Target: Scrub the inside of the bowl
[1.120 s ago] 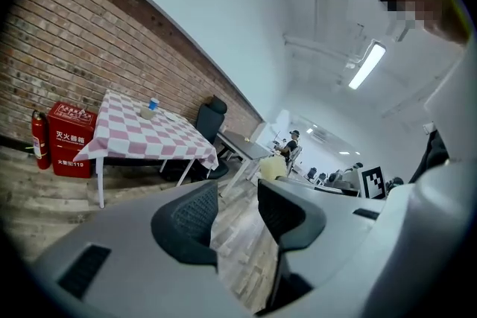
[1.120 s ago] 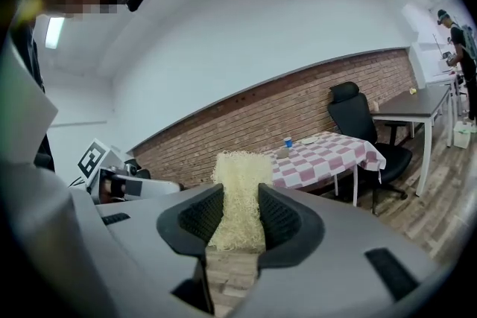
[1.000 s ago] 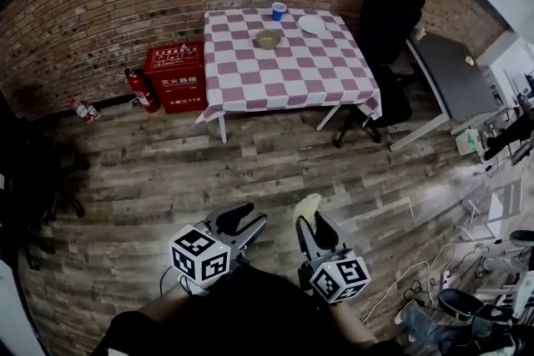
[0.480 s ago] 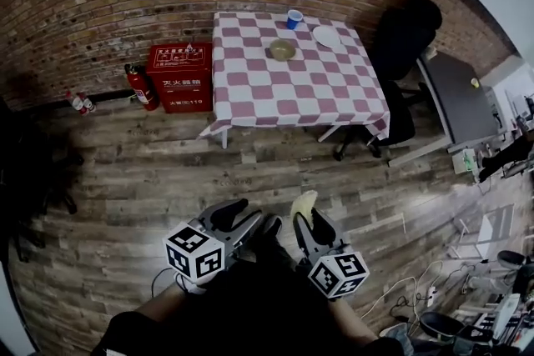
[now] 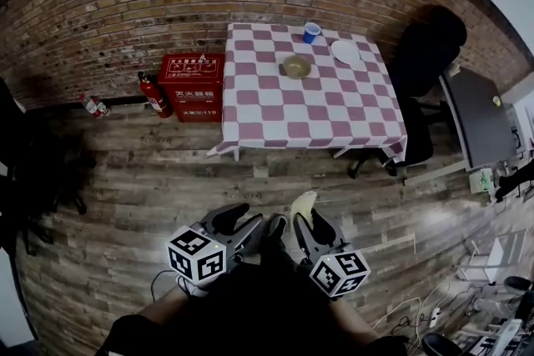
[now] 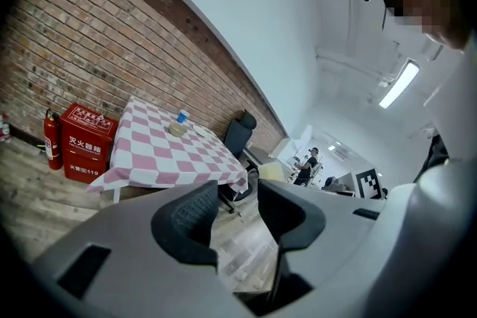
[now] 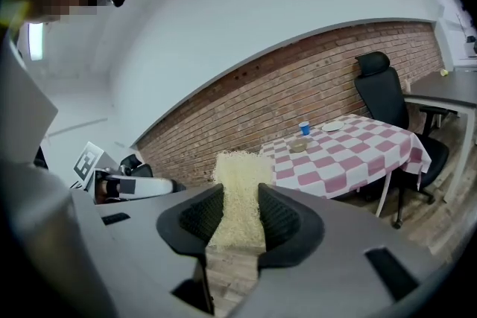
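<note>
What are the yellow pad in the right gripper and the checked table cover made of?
Yellow pad: likely coarse synthetic or plant fibre, matte; its surface looks fuzzy and stringy. Table cover: probably cloth or soft vinyl; it hangs in folds over the edges, finish unclear.

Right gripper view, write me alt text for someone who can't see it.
The tongs of the right gripper are shut on a pale yellow scrubbing pad that sticks up between them. Farther off, against a brick wall, a table in a pink-checked cloth holds a bowl, a blue cup and a plate.
</note>
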Available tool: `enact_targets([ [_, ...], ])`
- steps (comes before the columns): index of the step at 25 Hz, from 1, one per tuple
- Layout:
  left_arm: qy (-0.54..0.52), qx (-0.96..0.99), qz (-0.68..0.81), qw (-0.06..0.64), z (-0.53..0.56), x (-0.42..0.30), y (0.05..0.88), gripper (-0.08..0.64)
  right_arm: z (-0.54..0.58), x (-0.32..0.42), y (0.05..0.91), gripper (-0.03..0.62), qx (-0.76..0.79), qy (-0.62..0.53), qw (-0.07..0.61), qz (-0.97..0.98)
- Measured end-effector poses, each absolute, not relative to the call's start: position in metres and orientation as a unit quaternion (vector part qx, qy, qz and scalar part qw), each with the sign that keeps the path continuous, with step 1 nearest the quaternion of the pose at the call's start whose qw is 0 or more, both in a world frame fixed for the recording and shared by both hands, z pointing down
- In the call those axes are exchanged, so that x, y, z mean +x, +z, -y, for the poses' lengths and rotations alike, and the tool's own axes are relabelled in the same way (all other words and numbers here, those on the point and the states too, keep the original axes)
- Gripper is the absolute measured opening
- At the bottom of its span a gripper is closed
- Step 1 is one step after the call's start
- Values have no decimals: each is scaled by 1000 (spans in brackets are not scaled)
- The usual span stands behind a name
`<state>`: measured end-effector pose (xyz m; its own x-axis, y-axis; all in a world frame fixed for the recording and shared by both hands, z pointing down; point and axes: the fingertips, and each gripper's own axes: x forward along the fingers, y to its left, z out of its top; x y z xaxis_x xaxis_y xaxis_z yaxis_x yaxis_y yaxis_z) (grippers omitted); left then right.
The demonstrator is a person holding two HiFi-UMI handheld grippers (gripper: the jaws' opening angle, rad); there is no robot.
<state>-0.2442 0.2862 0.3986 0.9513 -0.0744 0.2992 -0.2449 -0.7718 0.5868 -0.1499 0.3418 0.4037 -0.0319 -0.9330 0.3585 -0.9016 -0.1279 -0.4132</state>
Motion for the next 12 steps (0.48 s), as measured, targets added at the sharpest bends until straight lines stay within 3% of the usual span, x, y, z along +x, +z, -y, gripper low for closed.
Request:
enact_targets([
  [12,136,930,111,324,-240,-133,395,176,-287,-38,406,155,-674,-296,28,-676],
])
